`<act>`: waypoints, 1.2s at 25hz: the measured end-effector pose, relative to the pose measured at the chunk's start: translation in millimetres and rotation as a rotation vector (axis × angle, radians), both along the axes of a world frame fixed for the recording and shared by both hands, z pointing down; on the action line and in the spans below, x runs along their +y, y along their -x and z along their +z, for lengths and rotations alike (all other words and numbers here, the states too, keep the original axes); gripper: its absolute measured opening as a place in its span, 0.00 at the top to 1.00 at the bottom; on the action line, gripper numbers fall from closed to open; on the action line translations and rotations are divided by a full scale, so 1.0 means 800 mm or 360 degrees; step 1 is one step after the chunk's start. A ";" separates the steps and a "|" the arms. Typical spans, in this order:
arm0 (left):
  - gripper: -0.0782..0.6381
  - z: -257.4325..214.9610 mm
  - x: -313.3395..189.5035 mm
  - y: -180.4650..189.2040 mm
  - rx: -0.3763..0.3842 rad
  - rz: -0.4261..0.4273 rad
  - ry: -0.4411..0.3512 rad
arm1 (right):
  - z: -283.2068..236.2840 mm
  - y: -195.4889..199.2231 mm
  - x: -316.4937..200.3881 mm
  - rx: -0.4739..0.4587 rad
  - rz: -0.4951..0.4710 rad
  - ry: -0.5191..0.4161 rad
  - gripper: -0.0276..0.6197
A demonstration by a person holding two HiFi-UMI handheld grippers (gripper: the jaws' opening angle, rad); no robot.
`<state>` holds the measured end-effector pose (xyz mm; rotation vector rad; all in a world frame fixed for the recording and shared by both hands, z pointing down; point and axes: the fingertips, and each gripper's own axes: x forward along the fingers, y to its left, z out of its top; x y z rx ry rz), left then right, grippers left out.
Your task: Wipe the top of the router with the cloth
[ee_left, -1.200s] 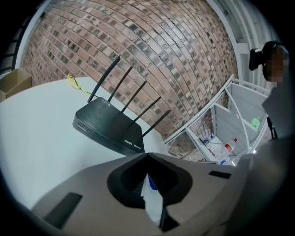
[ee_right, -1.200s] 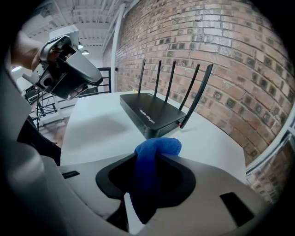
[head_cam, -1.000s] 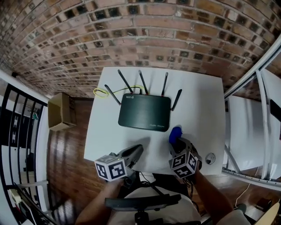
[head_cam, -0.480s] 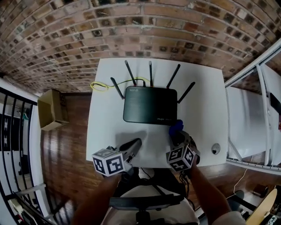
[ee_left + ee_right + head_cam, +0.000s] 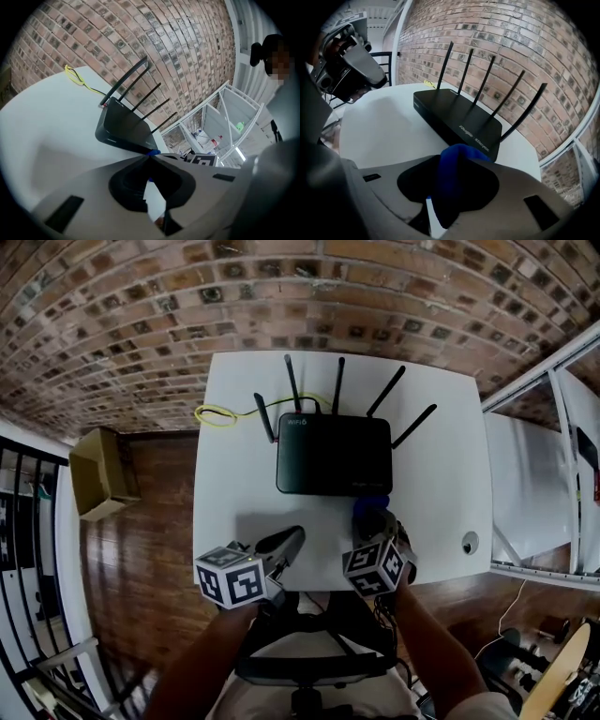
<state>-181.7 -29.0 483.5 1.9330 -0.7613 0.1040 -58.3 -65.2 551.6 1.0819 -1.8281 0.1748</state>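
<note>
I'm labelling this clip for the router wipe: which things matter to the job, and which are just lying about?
For the job: router, cloth, right gripper with jaws shut on the cloth.

Lying about: yellow cable, cardboard box, small round object on the table, left gripper with jaws shut on nothing.

Cloth (image 5: 367, 510): lower centre of head view, mostly hidden behind right gripper (image 5: 374, 527); only a blue fold shows. Router (image 5: 333, 454): front-edge lettering too small to read there. Yellow cable (image 5: 217, 414): far end hidden behind router.
</note>
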 end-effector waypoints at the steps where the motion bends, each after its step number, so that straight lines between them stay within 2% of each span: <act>1: 0.86 0.000 -0.001 0.004 0.0001 0.0009 -0.0005 | 0.000 0.011 -0.001 -0.0007 -0.0008 -0.0003 0.75; 13: 0.86 0.002 -0.007 0.070 -0.0022 0.0023 -0.0034 | 0.001 0.122 -0.007 -0.0092 -0.0054 -0.0002 0.75; 21: 0.86 0.000 -0.010 0.103 -0.0022 -0.0001 -0.0042 | 0.002 0.161 -0.007 -0.0114 -0.0053 0.0016 0.75; 30: 0.86 -0.002 -0.014 0.128 0.0002 -0.0030 -0.0042 | 0.001 0.199 -0.010 -0.0182 0.0032 0.0062 0.75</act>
